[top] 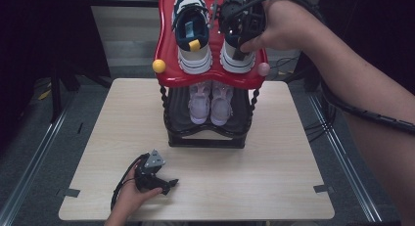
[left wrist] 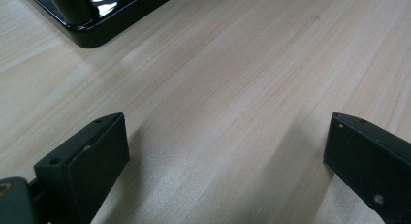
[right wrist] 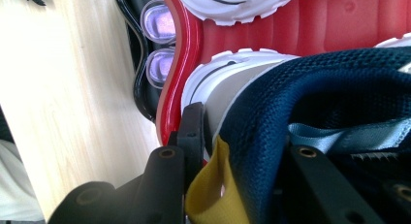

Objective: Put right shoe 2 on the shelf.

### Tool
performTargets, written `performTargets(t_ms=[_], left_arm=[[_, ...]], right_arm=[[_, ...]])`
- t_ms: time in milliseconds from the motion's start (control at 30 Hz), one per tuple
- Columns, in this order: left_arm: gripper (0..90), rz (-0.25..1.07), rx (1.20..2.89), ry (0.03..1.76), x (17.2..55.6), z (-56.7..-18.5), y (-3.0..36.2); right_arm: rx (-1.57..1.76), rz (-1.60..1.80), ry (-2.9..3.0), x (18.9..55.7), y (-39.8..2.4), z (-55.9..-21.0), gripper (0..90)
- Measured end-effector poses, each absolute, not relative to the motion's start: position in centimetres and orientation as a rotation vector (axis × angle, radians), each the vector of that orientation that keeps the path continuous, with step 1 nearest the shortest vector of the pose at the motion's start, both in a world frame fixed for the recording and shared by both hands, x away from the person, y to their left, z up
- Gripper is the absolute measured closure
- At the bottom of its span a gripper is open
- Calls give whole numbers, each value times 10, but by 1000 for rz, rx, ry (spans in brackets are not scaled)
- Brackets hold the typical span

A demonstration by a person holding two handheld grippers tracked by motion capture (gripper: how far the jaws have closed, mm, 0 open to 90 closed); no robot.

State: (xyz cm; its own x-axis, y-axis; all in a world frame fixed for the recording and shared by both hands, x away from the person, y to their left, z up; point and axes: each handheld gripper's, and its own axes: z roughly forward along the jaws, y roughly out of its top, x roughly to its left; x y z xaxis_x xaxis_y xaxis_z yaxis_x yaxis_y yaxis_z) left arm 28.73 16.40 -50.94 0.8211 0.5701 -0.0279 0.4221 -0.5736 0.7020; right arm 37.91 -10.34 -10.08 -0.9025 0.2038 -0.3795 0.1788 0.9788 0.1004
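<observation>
The right gripper (top: 243, 24) is closed on the heel collar of the right-hand navy, white and grey mesh sneaker (top: 237, 52), one jaw outside the heel counter and the other inside the padded opening, as the right gripper view shows beside the yellow heel pull tab (right wrist: 212, 190). This sneaker stands on the glossy red plastic top tray (top: 210, 78) of the two-tier shoe rack, beside its matching left-hand sneaker (top: 192, 37). Judged from its build, the sneaker is light, with a soft mesh upper that yields under pressure and a firmer moulded white sole; the stiffened heel collar is the soundest point of hold, since it resists collapse better than the toe or tongue. Its long axis runs front to back across the tray, heel toward the person and toe away. A pair of pale lilac sneakers (top: 210, 102) sits on the rack's black lower tier. The left gripper (top: 155, 179) rests on the light wooden table (top: 274, 152) in front of the rack, jaws wide apart and empty.
</observation>
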Motion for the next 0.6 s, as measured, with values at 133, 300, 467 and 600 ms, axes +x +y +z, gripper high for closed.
performTargets(t_ms=[133, 300, 467, 600], left_arm=[[18, 260, 2266, 723, 287, -509, 164], [18, 259, 2266, 722, 287, -509, 164], [18, 262, 2267, 724, 287, -509, 164], [18, 260, 2266, 723, 287, -509, 164]], right_arm=[[267, 83, 2727, 381, -100, -104, 699], [266, 89, 2722, 383, -95, -106, 699], [265, 82, 2721, 384, -92, -108, 699], [253, 87, 2720, 385, -92, -111, 698]])
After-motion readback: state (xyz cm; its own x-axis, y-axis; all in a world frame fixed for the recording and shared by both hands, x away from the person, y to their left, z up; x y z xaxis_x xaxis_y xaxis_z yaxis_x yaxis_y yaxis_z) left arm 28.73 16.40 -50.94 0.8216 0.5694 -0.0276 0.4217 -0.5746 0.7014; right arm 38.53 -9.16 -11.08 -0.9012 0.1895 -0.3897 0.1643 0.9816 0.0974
